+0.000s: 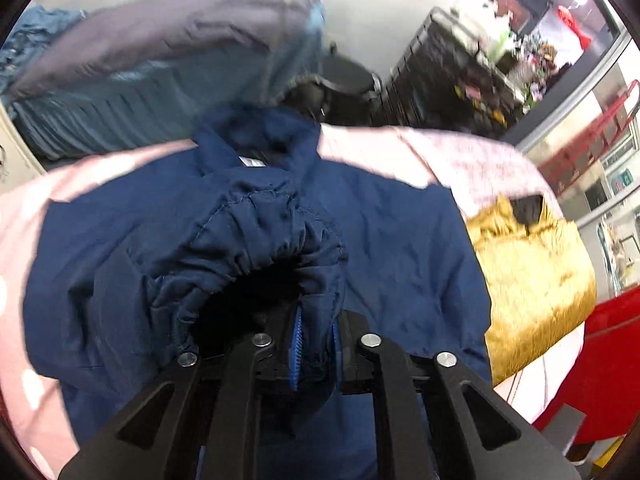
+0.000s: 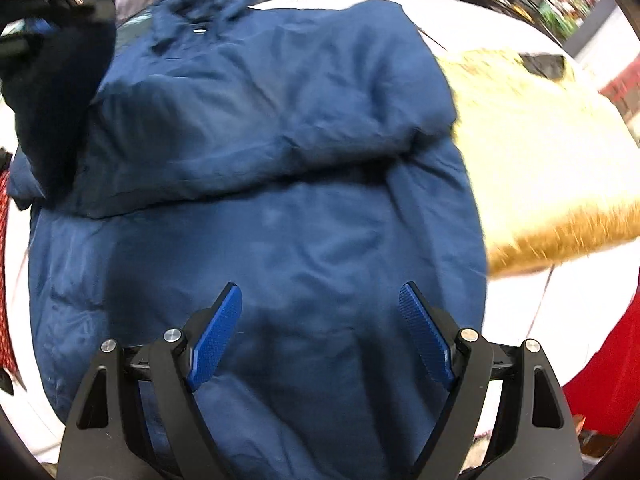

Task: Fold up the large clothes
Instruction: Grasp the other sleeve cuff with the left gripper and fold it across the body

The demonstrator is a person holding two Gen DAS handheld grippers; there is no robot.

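Closest in the left wrist view, the left gripper [image 1: 316, 344] points steeply down with its jaws nearly together, and the elastic cuff [image 1: 256, 256] of a sleeve bunches between its 2 blue pads [image 1: 297, 350]. Whether the pads press the fabric or merely flank it cannot be told. The cuff's dark opening sits just above the fingers.

In the right wrist view, the right gripper [image 2: 320, 336] hangs with its jaws spread wide and nothing between the ribbed blue pads [image 2: 216, 336]; it hovers over the lower body of the navy jacket [image 2: 280, 160].

The jacket lies spread on a pale pink cloth with white dots [image 1: 24, 240], collar [image 1: 256, 136] at the far end, with 1 sleeve folded across its chest as a creased band. At the top left of that view the left gripper [image 2: 52, 4] holds the other sleeve up over the jacket's shoulder.

Touching the jacket's right edge lies a mustard-yellow garment [image 2: 540, 160]. Past the collar sits a grey-blue heap of fabric [image 1: 160, 52], then a dark shelving unit [image 1: 452, 68] with blurred clutter.
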